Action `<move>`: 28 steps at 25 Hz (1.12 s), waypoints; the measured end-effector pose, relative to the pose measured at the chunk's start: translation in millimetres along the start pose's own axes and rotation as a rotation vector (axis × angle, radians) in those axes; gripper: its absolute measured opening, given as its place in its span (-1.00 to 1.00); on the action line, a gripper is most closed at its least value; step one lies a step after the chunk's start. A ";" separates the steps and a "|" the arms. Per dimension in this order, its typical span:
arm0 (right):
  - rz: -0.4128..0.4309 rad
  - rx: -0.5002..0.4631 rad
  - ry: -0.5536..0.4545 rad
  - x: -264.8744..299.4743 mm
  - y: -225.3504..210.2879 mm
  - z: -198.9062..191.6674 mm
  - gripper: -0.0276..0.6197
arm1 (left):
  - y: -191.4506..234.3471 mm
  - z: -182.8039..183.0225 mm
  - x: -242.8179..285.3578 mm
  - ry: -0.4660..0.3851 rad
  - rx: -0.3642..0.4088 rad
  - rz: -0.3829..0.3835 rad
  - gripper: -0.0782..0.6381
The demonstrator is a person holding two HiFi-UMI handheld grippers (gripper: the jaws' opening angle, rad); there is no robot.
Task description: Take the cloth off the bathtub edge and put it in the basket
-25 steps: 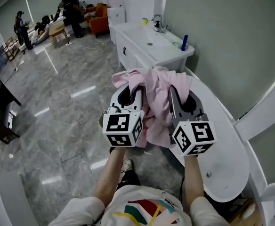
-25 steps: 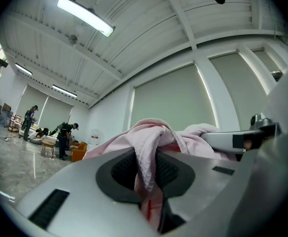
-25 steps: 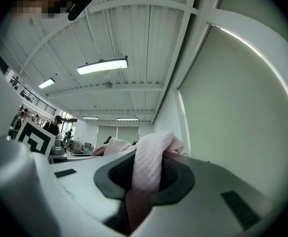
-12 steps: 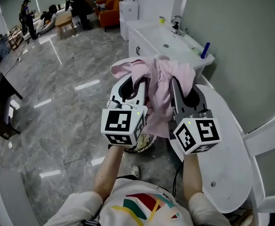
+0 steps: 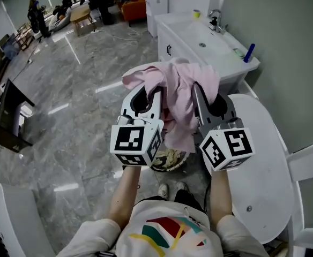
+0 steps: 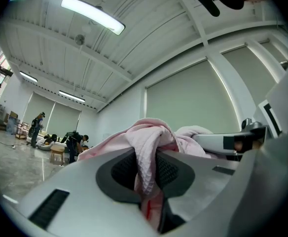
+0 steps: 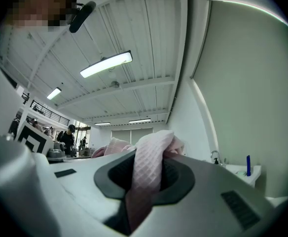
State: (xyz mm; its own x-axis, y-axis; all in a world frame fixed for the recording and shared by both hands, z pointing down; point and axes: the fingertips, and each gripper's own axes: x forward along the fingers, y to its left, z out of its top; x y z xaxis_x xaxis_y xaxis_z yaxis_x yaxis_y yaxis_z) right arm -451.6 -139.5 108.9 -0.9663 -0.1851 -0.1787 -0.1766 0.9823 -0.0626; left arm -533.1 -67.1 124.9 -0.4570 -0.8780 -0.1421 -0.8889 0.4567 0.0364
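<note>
No words, numbers or brand names can be read anywhere. The only signs are black-and-white square code markers: they stand on the faces of the cube [image 5: 136, 144] on the left gripper [image 5: 147, 92] and of the cube [image 5: 227, 150] on the right gripper [image 5: 207, 92], and they are patterns, not letters. The print on the person's shirt [image 5: 164, 237] is made of coloured bands with no legible lettering.
</note>
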 end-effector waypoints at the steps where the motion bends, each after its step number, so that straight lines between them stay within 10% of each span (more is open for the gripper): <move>1: 0.009 0.012 0.003 1.8 -1.8 -1.8 -0.68 | 2.1 -0.8 0.6 0.002 -0.004 0.007 -0.60; 19: 0.139 0.047 0.076 39.3 -19.9 -29.4 -0.67 | 16.7 -21.2 22.9 0.058 0.044 0.130 -0.60; 28: 0.129 0.079 0.221 62.8 -33.1 -99.0 -0.67 | 42.6 -92.4 40.5 0.232 0.058 0.157 -0.60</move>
State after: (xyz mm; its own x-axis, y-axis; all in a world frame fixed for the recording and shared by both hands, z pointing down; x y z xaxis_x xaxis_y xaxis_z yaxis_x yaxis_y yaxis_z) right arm -524.9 -180.8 196.9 -0.9988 -0.0394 0.0276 -0.0427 0.9904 -0.1312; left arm -592.5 -96.4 212.1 -0.5903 -0.8020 0.0916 -0.8062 0.5914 -0.0176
